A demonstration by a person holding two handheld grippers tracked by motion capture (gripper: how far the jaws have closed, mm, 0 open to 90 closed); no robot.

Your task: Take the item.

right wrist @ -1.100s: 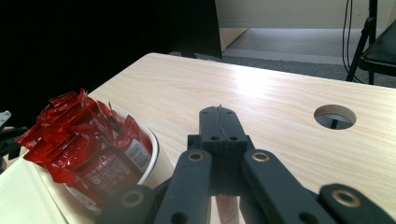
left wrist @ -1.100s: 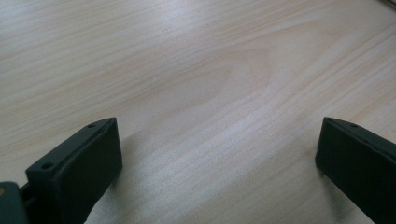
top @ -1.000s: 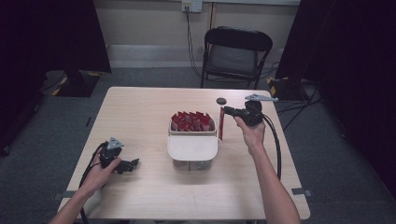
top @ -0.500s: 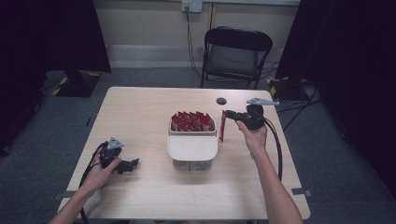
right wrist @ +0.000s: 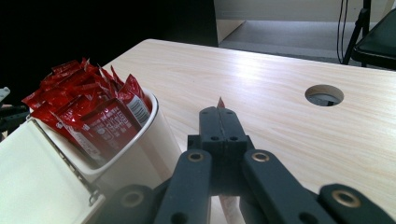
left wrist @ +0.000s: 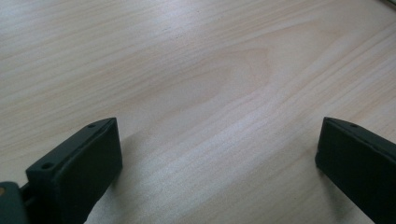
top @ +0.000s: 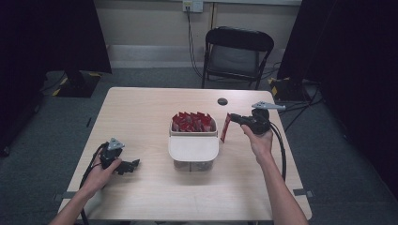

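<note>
One red packet is hanging pinched in the right tool, whose jaws are pressing flat together on its top edge; in the right gripper view only a red tip is poking out above the closed jaws. The packet is dangling upright above the counter, just beside the right wall of the white container and apart from it. More red packets are standing crowded in the container's far, open half, while its white lid is covering the near half. In the right gripper view these packets are showing white label patches with small print, too blurred to read, and no brand name can be made out. A round hole is sitting in the counter beyond the container. The left tool is resting low on the counter at the near left, well apart from the container, its jaws standing wide open with nothing but bare wood between them. A black folding chair is standing behind the counter.
</note>
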